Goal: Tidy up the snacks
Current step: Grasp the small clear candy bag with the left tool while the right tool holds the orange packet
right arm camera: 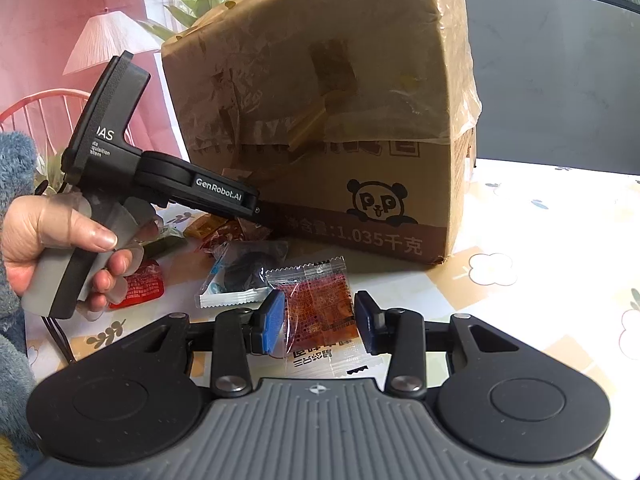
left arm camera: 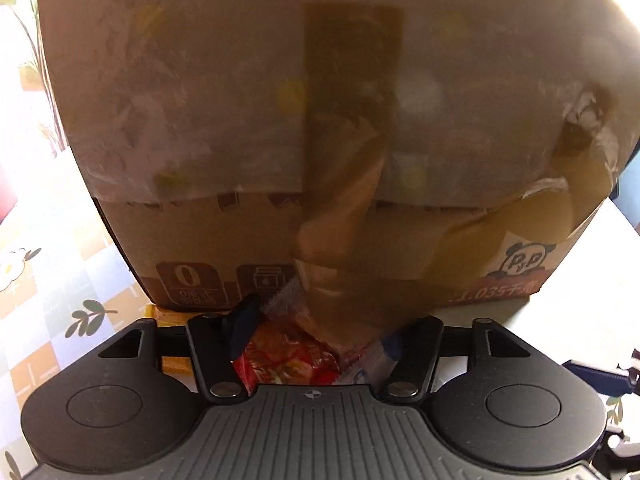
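Right wrist view, read left to right. Left hand grips the handle of the left tool, which reaches in low toward the foot of the cardboard box. Its tip is hidden behind its own body here. Loose snacks lie on the surface in front of the box: a red packet under the hand, a small heap of orange and red wrappers against the box base, then a dark packet with a white crimped end.

Right tool: jaws parted, blue pads on either side of a clear sachet with red-brown filling. The left pad appears to touch the film; the right pad stands just clear. Not yet clamped. Judgement: lined up to pinch the sachet across its width, since a flat packet is easiest taken by the edges.

Left wrist view: the box fills the frame, very close, tape and torn film blurred. Left tool low at the box base, over a red-printed wrapper and clear film. One dark pad shows on the left; the right one is hidden by blurred tape. Cannot tell whether it grips anything.

Judgement: box stands upright, top not visible, probably the destination; sorting is at an early stage, with most packets loose.
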